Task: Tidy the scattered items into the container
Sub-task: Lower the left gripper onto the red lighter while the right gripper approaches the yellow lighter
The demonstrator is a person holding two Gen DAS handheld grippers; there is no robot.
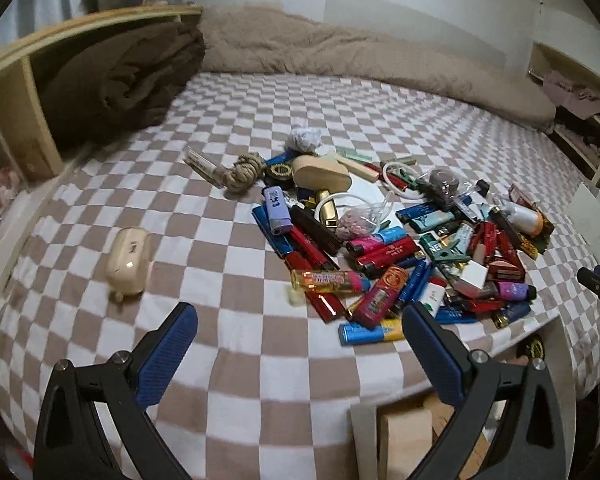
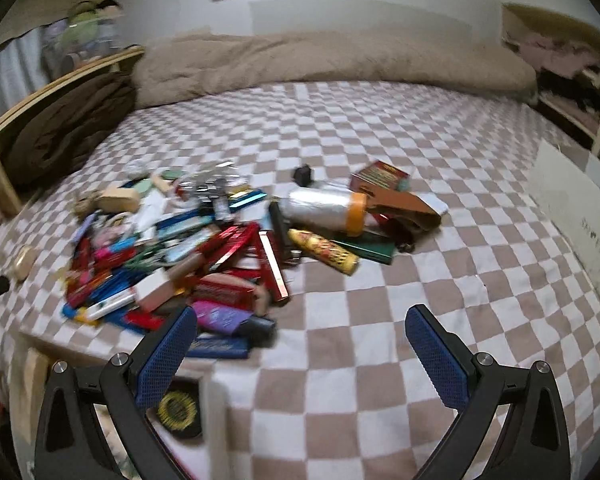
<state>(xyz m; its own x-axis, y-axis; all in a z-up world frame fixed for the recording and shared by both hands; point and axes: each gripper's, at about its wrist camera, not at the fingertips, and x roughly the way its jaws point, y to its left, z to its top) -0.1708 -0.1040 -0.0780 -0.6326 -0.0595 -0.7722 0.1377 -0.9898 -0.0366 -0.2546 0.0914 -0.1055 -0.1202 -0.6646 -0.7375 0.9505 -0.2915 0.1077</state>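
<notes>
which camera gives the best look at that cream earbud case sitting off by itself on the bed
The left wrist view. The cream earbud case lies there in the open on the checkered sheet, apart from the pile. In the right wrist view it is only a small blurred shape at the left edge.

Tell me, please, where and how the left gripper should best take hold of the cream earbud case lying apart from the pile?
Probably across its two long sides, from above. The earbud case lies flat and alone on the checked sheet, clear of the pile, so nothing crowds the fingers. It is a rounded oblong, narrower across than along, and the left gripper is already open wide enough to straddle it.
</notes>
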